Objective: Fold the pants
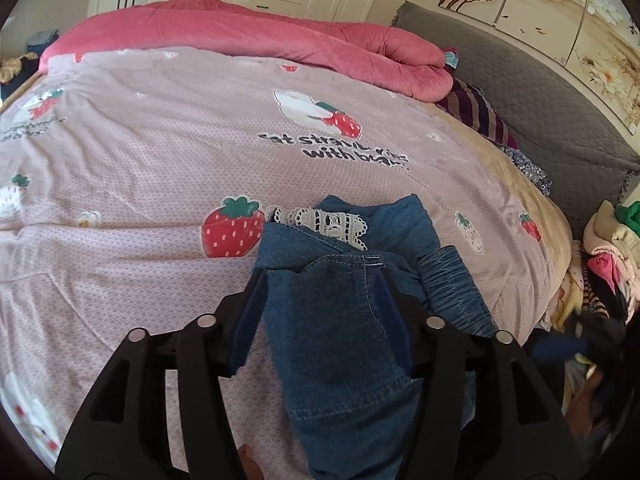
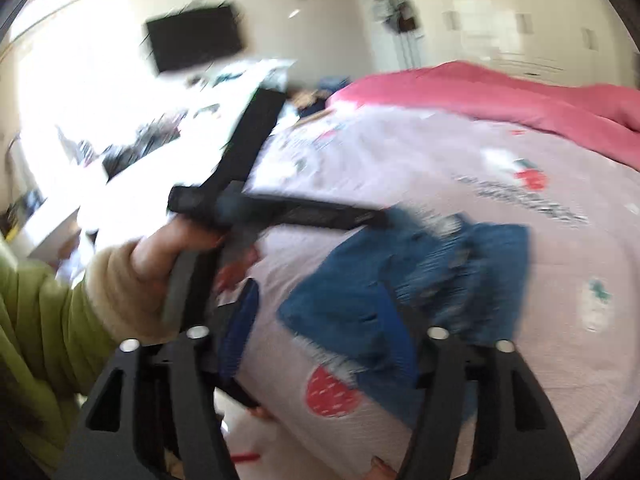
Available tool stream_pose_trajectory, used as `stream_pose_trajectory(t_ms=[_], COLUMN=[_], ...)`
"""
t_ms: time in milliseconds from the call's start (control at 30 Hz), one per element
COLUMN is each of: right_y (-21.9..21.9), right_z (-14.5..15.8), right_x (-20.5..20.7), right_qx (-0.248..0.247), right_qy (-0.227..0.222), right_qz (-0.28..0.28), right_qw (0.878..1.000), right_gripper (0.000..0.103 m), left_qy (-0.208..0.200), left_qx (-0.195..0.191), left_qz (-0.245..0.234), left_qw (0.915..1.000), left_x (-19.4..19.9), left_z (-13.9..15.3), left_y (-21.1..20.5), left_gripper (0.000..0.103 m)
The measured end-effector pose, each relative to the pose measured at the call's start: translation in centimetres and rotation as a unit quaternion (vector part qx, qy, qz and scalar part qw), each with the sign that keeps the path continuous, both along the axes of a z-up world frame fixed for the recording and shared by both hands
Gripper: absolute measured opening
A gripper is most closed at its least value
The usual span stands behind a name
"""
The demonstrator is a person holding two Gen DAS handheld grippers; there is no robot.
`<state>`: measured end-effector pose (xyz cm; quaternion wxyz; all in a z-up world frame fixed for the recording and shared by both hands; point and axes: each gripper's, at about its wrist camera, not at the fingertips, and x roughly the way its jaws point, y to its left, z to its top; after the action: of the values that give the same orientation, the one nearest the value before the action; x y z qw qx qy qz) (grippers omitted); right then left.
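- Left gripper [image 1: 320, 280]: jaws apart w/ denim between them, but the left pad stands clear of the cloth, so not pinching; reads as let go.
- Right gripper [image 2: 320, 312]: jaws wide, nothing clamped; view blurred; pants edge lies under/behind its right finger. A hand [image 2: 168, 248] w/ cream cuff & green sleeve holds the other gripper at left of that view.
- Pants [image 1: 352, 312]: blue denim, bunched into a short stack on the bed [image 1: 140, 140], near its front edge, beside a strawberry print [image 1: 232, 228]; lace trim [image 1: 324, 224] peeks out on top.
- Progress: looks mostly folded, prob. last fold done. Left: maybe smooth & square up; bundle is lumpy.
- Pink quilt [image 1: 240, 32] well behind.
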<state>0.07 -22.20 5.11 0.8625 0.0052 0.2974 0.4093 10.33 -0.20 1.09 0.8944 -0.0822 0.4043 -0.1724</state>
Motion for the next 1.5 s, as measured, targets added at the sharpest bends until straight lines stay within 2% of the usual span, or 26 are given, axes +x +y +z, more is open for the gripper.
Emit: stream_pose_trajectory(t_ms=[33,100,167,300,567,667,767,867,933,967,1100,1167,1267,1500], right_y=[-1.0,-2.4,-3.4,-4.5,-5.3,-5.3,-5.1,-5.1,-5.0,-5.0,-5.0,-4.9,-4.7,-4.7], right_z=[0.0,-0.5,-1.6,-3.3,-7.2,-7.7,-8.3,-8.6,-8.8,-8.9,-8.1,-7.2,-5.8,-2.3], right_x=[0.8,1.9,3.9,7.0,9.2,9.4,10.2,10.9,11.1,11.1,10.3,9.6,9.0,9.6], right_qx=[0.0,-0.003,0.001,0.006,0.024,0.041,0.054,0.069,0.079,0.085,0.092,0.092,0.087,0.085], right_qy=[0.008,0.027,0.067,0.122,0.201,0.215,0.234,0.247,0.252,0.251,0.225,0.204,0.175,0.127], right_qz=[-0.027,-0.07,-0.097,-0.142,-0.145,-0.131,-0.117,-0.109,-0.101,-0.098,-0.1,-0.097,-0.094,-0.094], right_qw=[1.0,0.997,0.993,0.982,0.969,0.967,0.964,0.96,0.959,0.959,0.965,0.97,0.976,0.984], right_gripper=[0.075,0.076,0.079,0.079,0.078,0.056,0.049,0.047,0.032,0.027,0.02,0.019,0.018,0.018], left_qy=[-0.002,0.0,0.004,0.032,0.059,0.068,0.072,0.08,0.082,0.084,0.077,0.068,0.044,-0.001], left_qx=[0.003,0.006,0.011,0.013,0.005,-0.01,-0.017,-0.034,-0.038,-0.044,-0.056,-0.06,-0.044,-0.034], left_qz=[0.003,0.004,0.005,0.009,0.008,0.007,0.002,-0.006,-0.011,-0.015,-0.012,-0.01,-0.01,-0.005], left_qw=[1.0,1.0,0.9999,0.9994,0.9982,0.9976,0.9973,0.9962,0.9958,0.9953,0.9954,0.9958,0.998,0.9994], left_x=[-0.3,-0.7,-1.0,-1.0,-0.8,-0.6,-0.5,-0.3,-0.3,-0.3,-0.5,-0.8,-1.5,-1.0], left_z=[0.1,0.0,-0.4,-2.3,-4.2,-4.7,-5.1,-5.2,-5.3,-5.3,-5.0,-4.4,-3.0,0.5], left_y=[0.1,0.2,0.2,0.3,0.1,0.2,0.0,-0.1,-0.3,-0.3,-0.3,-0.2,-0.7,-0.9], left_gripper=[0.054,0.059,0.063,0.064,0.064,0.064,0.062,0.049,0.039,0.031,0.014,0.012,0.012,0.012])
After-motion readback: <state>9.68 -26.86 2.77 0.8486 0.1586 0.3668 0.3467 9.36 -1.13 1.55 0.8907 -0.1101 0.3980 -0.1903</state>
